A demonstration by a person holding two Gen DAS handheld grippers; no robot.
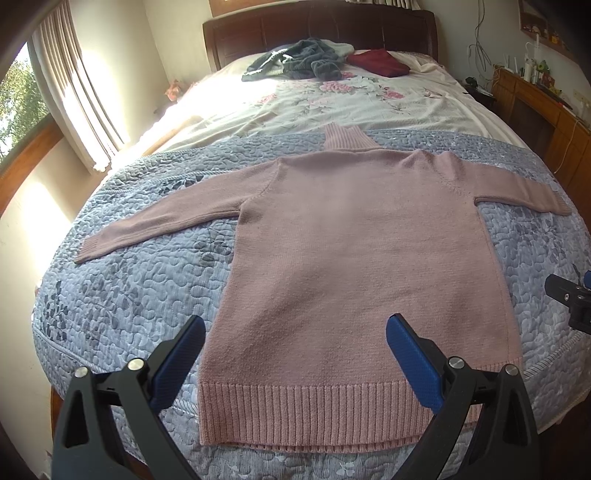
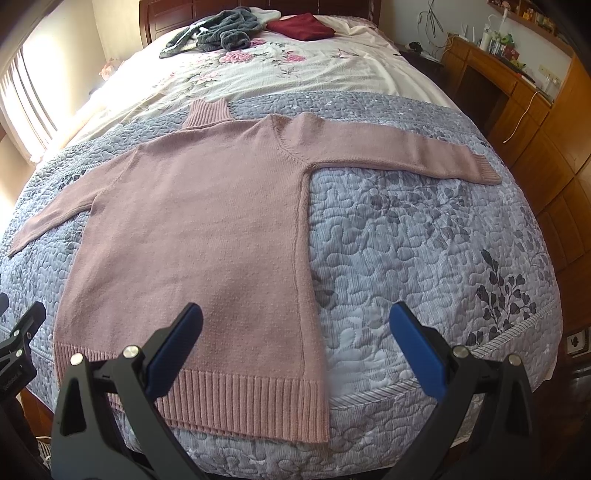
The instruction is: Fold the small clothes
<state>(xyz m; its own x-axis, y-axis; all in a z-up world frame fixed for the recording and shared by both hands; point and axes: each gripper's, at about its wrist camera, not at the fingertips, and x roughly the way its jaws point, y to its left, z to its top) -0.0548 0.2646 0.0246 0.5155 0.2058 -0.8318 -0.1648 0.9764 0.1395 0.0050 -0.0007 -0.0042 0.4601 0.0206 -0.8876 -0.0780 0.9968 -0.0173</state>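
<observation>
A pink knit sweater [image 1: 354, 251] lies flat on a blue-grey quilt [image 1: 129, 295] at the near end of the bed [image 2: 369, 70], sleeves spread straight out to left and right. Its body is a fine, even knit; the hem, cuffs and the tall neck at the far side are ribbed. The ribbed hem runs along the near edge of the bed, just short of the quilt's corded border. The quilt is stitched in a pebble pattern with darker leaf prints.

Beyond it a cream floral sheet [image 1: 332, 107] covers the rest of the bed. Near the dark wooden headboard [image 1: 321, 29] sit a crumpled grey fleecy garment [image 1: 295, 61] and a folded dark red one [image 1: 380, 61].

The left tool [image 1: 295, 358] hovers over the hem with its blue-padded fingers wide apart, holding nothing. The right tool [image 2: 295, 354] is likewise spread and empty, above the sweater's right hem corner.

Bare quilt lies open right of the sweater. A wooden cabinet [image 2: 517, 110] stands along the right wall, its top cluttered with small things too blurred to name.
</observation>
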